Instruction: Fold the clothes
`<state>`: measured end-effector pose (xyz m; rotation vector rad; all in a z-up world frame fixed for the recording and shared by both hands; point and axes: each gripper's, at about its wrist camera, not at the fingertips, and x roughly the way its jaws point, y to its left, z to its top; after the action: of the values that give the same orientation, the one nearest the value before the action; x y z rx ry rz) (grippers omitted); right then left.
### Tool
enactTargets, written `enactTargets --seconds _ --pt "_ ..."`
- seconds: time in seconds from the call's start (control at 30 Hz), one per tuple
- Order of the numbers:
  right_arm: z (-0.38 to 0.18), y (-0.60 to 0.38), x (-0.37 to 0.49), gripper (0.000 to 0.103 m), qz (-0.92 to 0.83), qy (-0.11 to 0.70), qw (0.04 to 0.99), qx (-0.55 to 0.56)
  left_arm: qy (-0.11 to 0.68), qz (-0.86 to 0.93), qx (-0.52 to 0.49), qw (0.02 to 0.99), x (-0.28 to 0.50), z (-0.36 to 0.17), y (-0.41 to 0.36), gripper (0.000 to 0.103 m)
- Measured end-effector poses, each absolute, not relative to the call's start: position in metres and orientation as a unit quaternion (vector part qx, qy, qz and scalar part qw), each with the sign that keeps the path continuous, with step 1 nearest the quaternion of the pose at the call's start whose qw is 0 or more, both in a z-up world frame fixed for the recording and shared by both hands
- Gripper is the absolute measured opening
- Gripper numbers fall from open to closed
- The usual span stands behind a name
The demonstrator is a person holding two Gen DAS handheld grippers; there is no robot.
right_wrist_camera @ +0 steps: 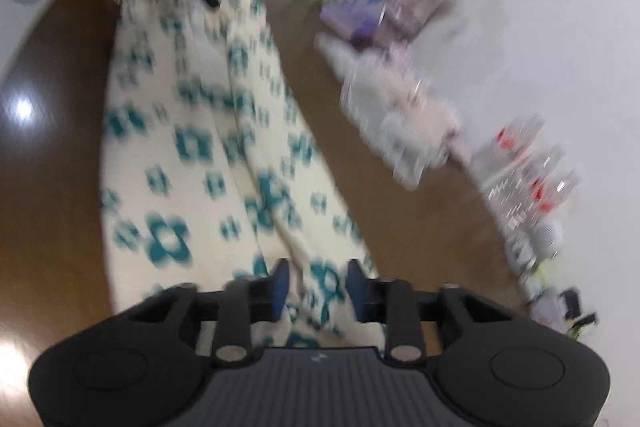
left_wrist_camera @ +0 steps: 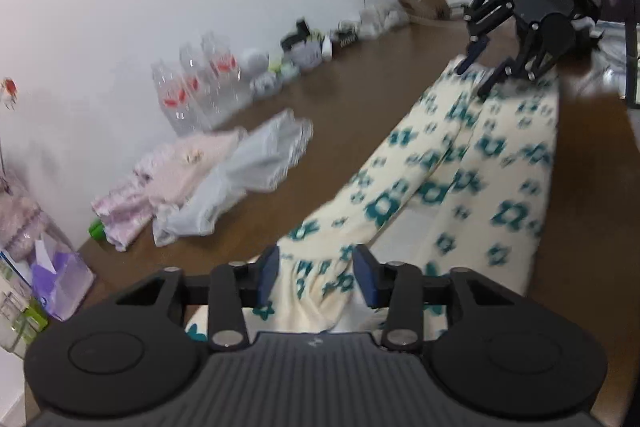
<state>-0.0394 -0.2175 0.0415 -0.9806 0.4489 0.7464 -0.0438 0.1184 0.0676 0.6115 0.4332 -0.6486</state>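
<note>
Trousers laid out, lengthwise fold seemingly in place, cross folds still to come

Cream trousers (left_wrist_camera: 472, 163) printed with teal flowers lie stretched along the brown table (left_wrist_camera: 352, 99), one leg overlapping the other, so the first lengthwise fold looks started or made. One gripper is at each end. In its own view the left gripper (left_wrist_camera: 316, 275) has its blue pads (left_wrist_camera: 269, 277) set apart with bunched fabric running between them; the gap looks too wide for a firm pinch, though the cloth gathers there, so whether it is actually gripping I cannot tell. The right gripper (right_wrist_camera: 316, 291) is the same at the opposite end: fingers apart, cloth passing through, grip uncertain, and the frame is blurred. Seen from the left camera, the right gripper's fingertips (left_wrist_camera: 466, 61) sit spread at the far edge of the garment.

Judging by this, the piece is still at full length: end-to-end folds remain. Other clothes (left_wrist_camera: 200, 179), pale pink and grey-white, lie crumpled near the wall beside clear bottles (left_wrist_camera: 196, 87), seemingly unfolded.
</note>
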Motion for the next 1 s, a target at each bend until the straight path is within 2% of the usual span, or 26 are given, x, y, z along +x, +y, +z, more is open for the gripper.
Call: enactTargets --seconds 0.03,0.07,0.37,0.43,0.5,0.53,0.57,0.63,0.73,0.8,0.87,0.93,1.0 --pt "0.038 -0.22 -0.039 0.002 0.345 0.211 0.791 -0.459 0.216 -0.308 0.287 0.881 -0.04 0.064 0.12 0.017" --pt "0.037 -0.222 -0.041 0.002 0.344 0.208 0.792 -0.459 0.224 -0.305 0.282 0.882 -0.037 0.06 0.123 0.004" --pt "0.027 -0.226 -0.072 0.006 0.331 0.194 0.781 -0.493 0.258 -0.32 0.272 0.87 -0.063 0.055 0.139 0.001" --pt "0.045 -0.229 -0.074 0.022 0.343 0.219 0.777 -0.48 0.276 -0.319 0.285 0.861 -0.064 0.055 0.137 0.004" --pt "0.069 -0.235 -0.08 0.032 0.357 0.223 0.787 -0.451 0.264 -0.326 0.29 0.86 -0.071 0.066 0.141 0.01" --pt "0.081 -0.239 -0.083 0.036 0.363 0.216 0.799 -0.428 0.254 -0.338 0.275 0.863 -0.072 0.075 0.145 0.02" --pt "0.092 -0.241 -0.086 0.037 0.364 0.203 0.819 -0.394 0.237 -0.35 0.249 0.871 -0.072 0.088 0.15 0.039" --pt "0.106 -0.237 -0.081 0.037 0.35 0.194 0.864 -0.305 0.199 -0.338 0.196 0.899 -0.063 0.108 0.155 0.066" --pt "0.1 -0.218 -0.052 0.035 0.267 0.233 0.918 -0.18 0.211 -0.278 0.178 0.92 -0.017 0.104 0.141 0.066" --pt "0.084 -0.21 -0.033 0.032 0.196 0.267 0.936 -0.121 0.266 -0.226 0.162 0.923 0.021 0.084 0.139 0.065" --pt "0.064 -0.212 -0.02 0.022 0.163 0.302 0.937 -0.066 0.327 -0.198 0.128 0.915 0.046 0.065 0.146 0.048" --pt "0.045 -0.219 -0.015 0.016 0.146 0.332 0.932 -0.025 0.36 -0.186 0.099 0.909 0.048 0.052 0.159 0.045" --pt "0.033 -0.223 -0.022 0.013 0.142 0.328 0.934 -0.02 0.345 -0.173 0.086 0.918 0.031 0.047 0.171 0.047"
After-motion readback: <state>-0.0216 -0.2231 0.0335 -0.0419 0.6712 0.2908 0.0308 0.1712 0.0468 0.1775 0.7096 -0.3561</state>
